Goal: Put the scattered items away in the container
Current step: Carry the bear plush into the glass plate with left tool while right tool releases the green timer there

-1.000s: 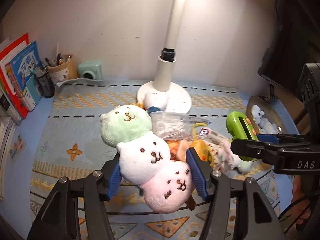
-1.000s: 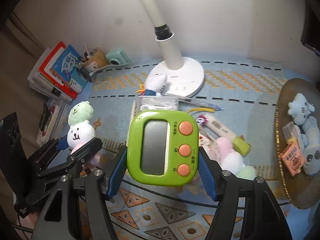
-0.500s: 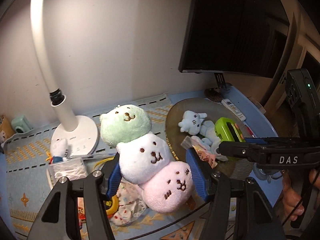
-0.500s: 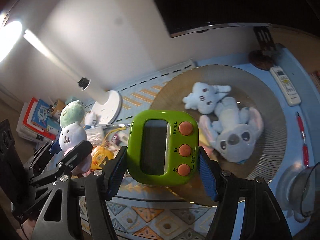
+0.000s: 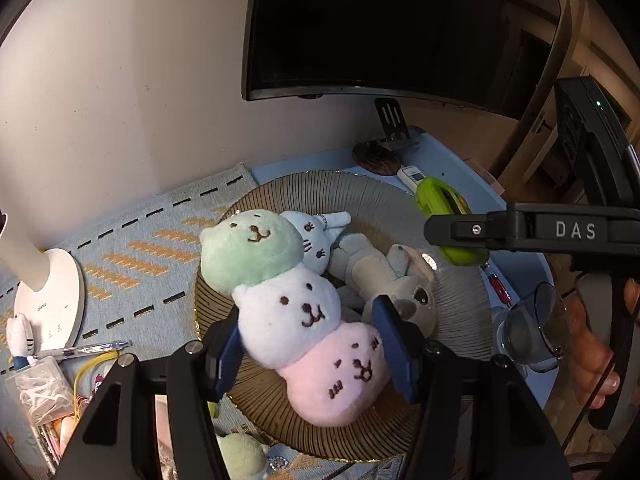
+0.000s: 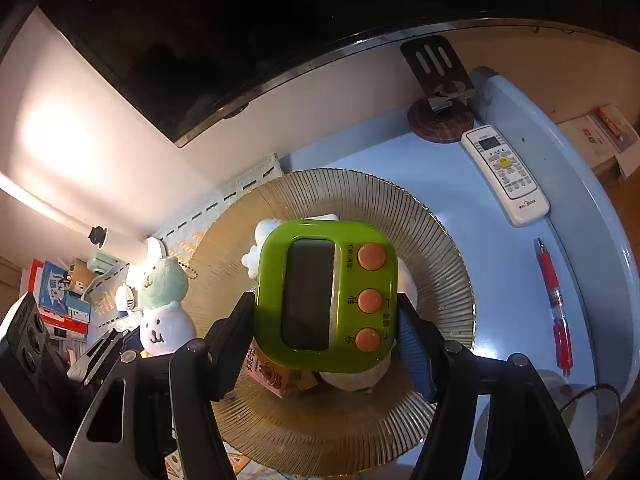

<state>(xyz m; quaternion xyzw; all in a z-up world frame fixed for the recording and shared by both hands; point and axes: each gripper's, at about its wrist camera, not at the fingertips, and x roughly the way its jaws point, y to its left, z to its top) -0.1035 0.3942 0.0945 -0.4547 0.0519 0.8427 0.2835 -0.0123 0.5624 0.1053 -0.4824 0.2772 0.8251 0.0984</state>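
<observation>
Jaws of the left gripper (image 5: pixel 312 344) clamp a three-headed plush (image 5: pixel 292 304) of green, white and pink above the ribbed round tray (image 5: pixel 372 192), where a white bunny toy (image 5: pixel 320 236) and a grey plush (image 5: pixel 400 288) lie. Clamped between the right gripper (image 6: pixel 326 332) jaws, a green timer (image 6: pixel 326 296) hangs over the same tray. On the blue table (image 6: pixel 508 280), beside the tray's rim, lie a remote (image 6: pixel 504 174) and a red pen (image 6: pixel 554 300); a dark monitor (image 5: pixel 380 28) backs the wall.
</observation>
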